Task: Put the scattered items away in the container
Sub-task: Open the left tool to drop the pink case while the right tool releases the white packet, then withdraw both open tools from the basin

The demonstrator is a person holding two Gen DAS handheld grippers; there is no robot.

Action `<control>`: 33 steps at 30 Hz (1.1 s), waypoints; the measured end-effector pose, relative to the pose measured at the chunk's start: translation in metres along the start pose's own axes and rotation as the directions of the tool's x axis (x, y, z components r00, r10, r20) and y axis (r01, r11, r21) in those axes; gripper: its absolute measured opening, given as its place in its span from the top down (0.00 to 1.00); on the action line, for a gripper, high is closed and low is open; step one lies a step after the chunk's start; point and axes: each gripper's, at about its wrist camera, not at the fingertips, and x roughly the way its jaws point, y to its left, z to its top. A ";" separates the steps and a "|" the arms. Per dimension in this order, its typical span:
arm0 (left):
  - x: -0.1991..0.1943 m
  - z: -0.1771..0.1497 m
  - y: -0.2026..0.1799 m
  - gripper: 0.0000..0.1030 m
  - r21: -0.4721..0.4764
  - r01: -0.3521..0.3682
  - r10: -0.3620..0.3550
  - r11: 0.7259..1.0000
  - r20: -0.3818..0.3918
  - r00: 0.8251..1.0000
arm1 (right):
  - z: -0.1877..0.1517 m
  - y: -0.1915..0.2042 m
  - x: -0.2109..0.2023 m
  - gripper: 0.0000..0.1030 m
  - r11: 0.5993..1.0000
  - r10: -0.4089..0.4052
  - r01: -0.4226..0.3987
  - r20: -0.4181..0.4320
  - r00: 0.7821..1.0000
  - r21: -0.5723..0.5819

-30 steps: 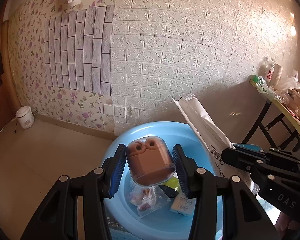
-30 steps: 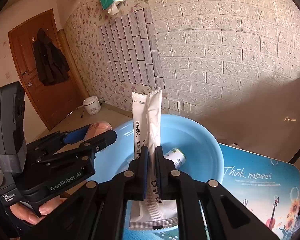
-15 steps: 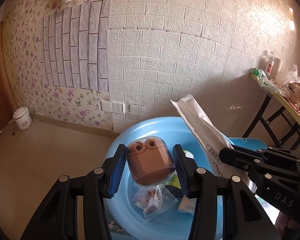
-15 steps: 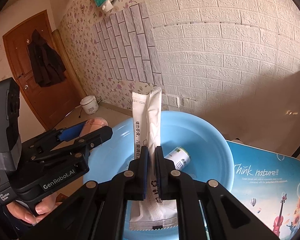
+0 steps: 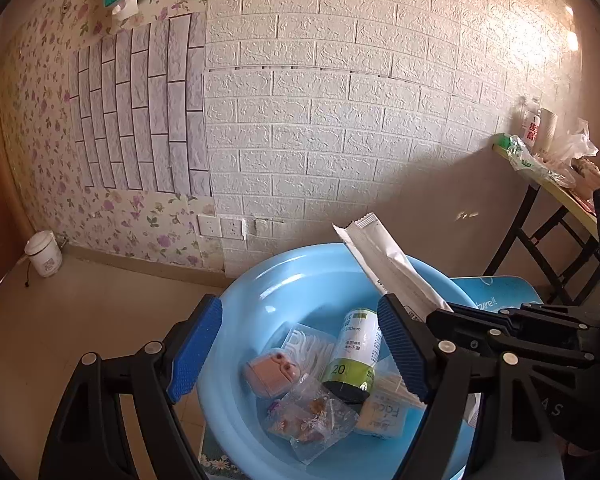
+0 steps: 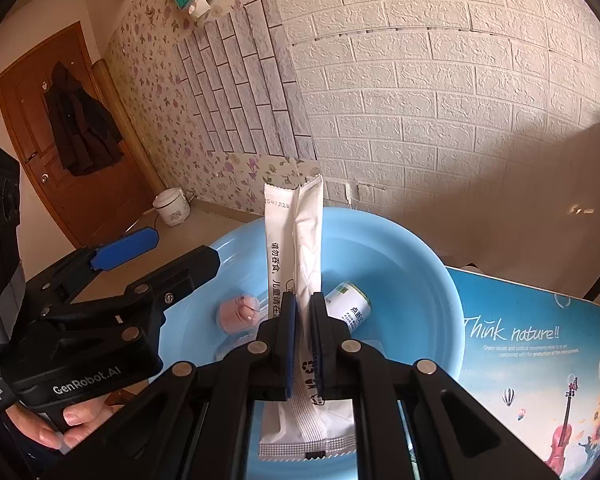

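White sachet (image 6: 294, 248) stands upright, pinched low between the pads of the right gripper (image 6: 302, 344), over the near rim of the blue basin (image 6: 420, 264); step in hand: deposit; next move likely calls for release over the bowl. Left gripper (image 5: 300, 352) jaws opening, nothing between them; pink case (image 5: 270, 376) lies in the basin below, beside the green-capped roll (image 5: 354, 356) and clear packets (image 5: 312, 420).

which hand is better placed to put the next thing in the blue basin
Right: the right gripper is shut on the white sachet above the blue basin. The left gripper is opening, nothing between its jaws.
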 end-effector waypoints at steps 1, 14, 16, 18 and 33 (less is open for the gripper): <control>0.001 -0.001 0.000 0.23 -0.001 -0.002 0.002 1.000 -0.003 1.000 | 0.000 -0.001 0.000 0.93 1.000 0.000 0.000 0.001 1.000 0.002; 0.000 -0.002 -0.004 0.24 -0.002 -0.007 0.007 1.000 -0.006 1.000 | -0.004 0.002 0.002 0.80 0.999 -0.039 0.039 -0.022 0.999 -0.018; -0.001 -0.001 -0.001 0.24 -0.011 -0.010 0.010 1.000 -0.005 1.000 | -0.004 -0.002 0.000 0.64 0.997 -0.081 0.081 -0.009 0.997 -0.001; -0.003 -0.001 -0.001 0.24 -0.004 -0.015 0.015 1.000 0.001 1.000 | -0.004 -0.007 -0.002 0.50 0.997 -0.072 0.072 -0.001 0.997 0.024; -0.019 0.002 -0.011 0.24 0.013 -0.011 0.011 1.000 0.019 1.000 | -0.008 -0.009 -0.023 0.47 0.997 -0.071 0.070 0.029 0.997 0.039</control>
